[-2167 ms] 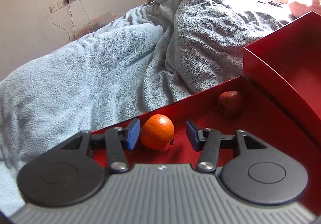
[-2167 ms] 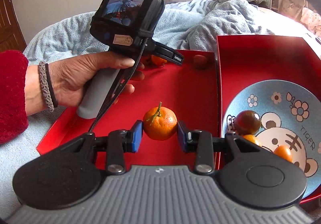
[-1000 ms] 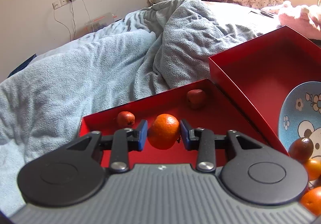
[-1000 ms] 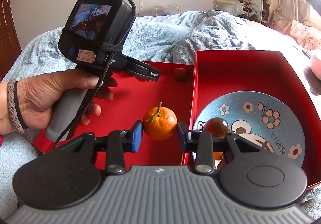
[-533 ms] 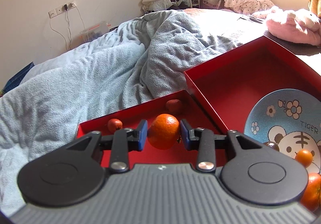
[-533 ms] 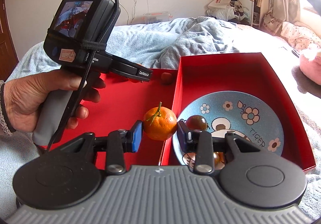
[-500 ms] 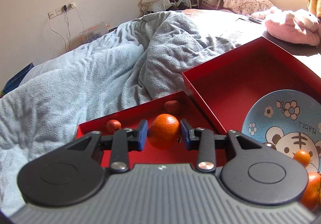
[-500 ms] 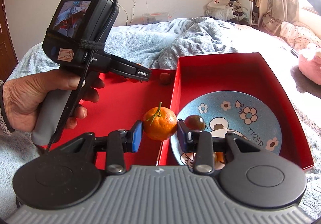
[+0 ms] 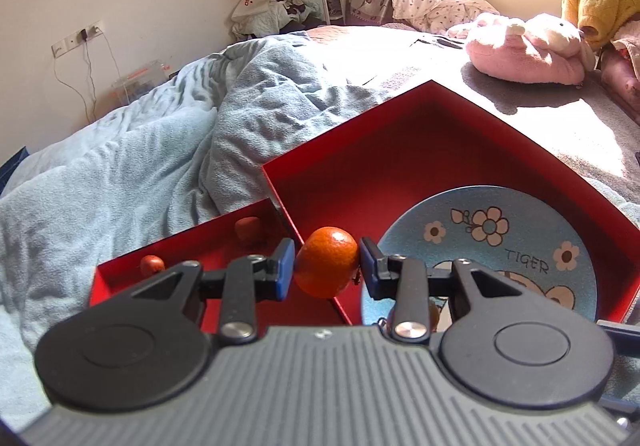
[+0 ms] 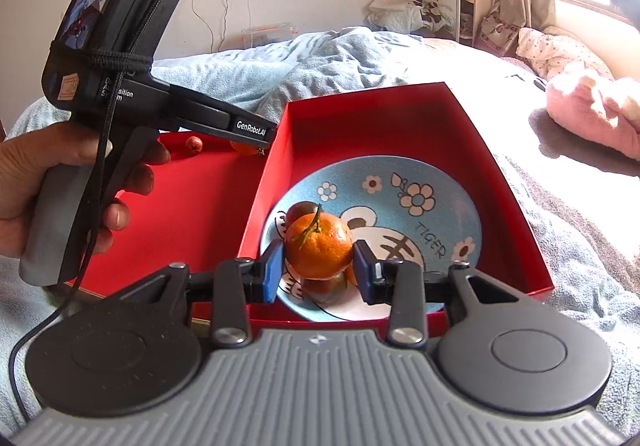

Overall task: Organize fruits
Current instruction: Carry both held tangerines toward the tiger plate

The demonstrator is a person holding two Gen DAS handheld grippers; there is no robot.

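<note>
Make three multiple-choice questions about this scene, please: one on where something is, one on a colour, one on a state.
1. Where is the plate?
A. in the deeper red box
B. on the blanket
C. in the shallow red tray

2. What colour are the pads of the right tongs?
A. green
B. blue
C. white

3. What are the left tongs doing?
A. standing open and empty
B. gripping a mandarin
C. gripping a dark fruit

Answers: 1 A, the deeper red box walls the plate in on all sides. 2 B, both pads show blue beside the stemmed mandarin. 3 B, an orange mandarin sits clamped between their pads.
</note>
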